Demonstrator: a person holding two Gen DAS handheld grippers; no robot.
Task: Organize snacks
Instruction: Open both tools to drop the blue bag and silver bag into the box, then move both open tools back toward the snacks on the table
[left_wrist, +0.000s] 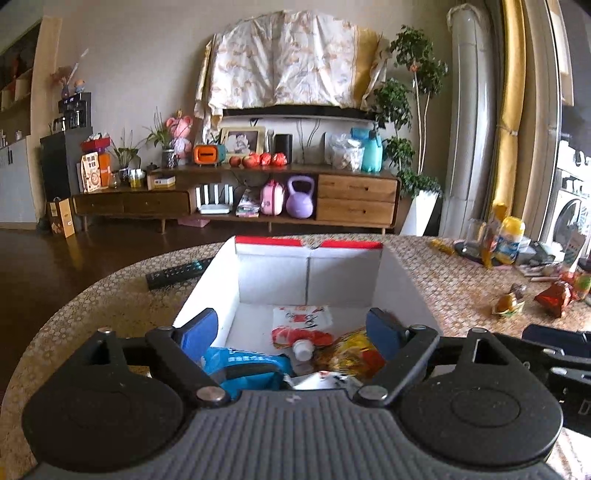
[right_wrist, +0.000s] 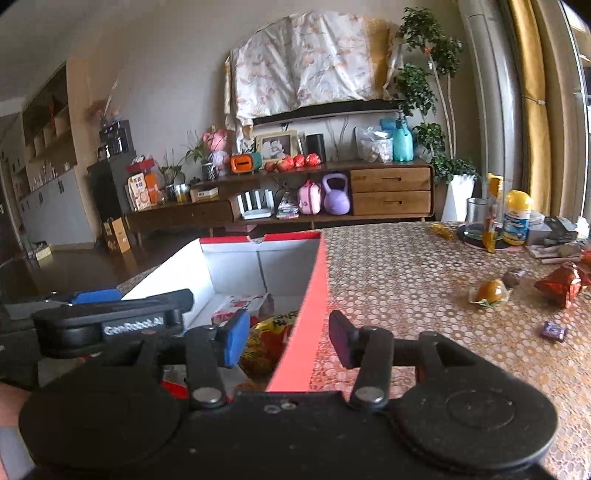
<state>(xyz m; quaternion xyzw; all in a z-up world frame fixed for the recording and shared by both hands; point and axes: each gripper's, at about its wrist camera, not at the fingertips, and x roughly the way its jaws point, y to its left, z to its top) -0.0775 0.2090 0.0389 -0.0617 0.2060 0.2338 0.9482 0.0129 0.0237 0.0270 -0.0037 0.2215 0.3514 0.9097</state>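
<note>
— Blue pads came first: the left gripper (left_wrist: 297, 328) had its two fingers (left_wrist: 199, 328) spread wide above the open box (left_wrist: 397, 280), with nothing pressed between them.

— What lay under it?

— I counted four snack items in the box: one blue packet (left_wrist: 247, 367), one white packet with red print (left_wrist: 301, 319), one small white-capped bottle (left_wrist: 303, 349) and one yellow-and-red bag (left_wrist: 356, 354). Something pale lay nearest the gripper body; I could not tell what it was.

— And the right gripper?

— The right gripper (right_wrist: 288, 338) stood with its fingers apart, one on each side of the box's red right wall (right_wrist: 310, 295): the blue pad (right_wrist: 232, 341) inside, the dark one outside over the table (right_wrist: 406, 266). Neither pad pressed on the wall.

— What remained outside the box?

— To the right on the table, well apart from the box: one orange sweet in clear wrap (right_wrist: 489, 291), one brown sweet (right_wrist: 515, 277) just beyond it, one red foil packet (right_wrist: 559, 284) and one small purple sweet (right_wrist: 554, 331). One remote control (left_wrist: 177, 273) lay just beside the box's left wall.

— Farther back?

— One yellow-capped bottle (right_wrist: 517, 218), one tall orange packet (right_wrist: 493, 210) and one glass (right_wrist: 476, 216) stood together.
</note>
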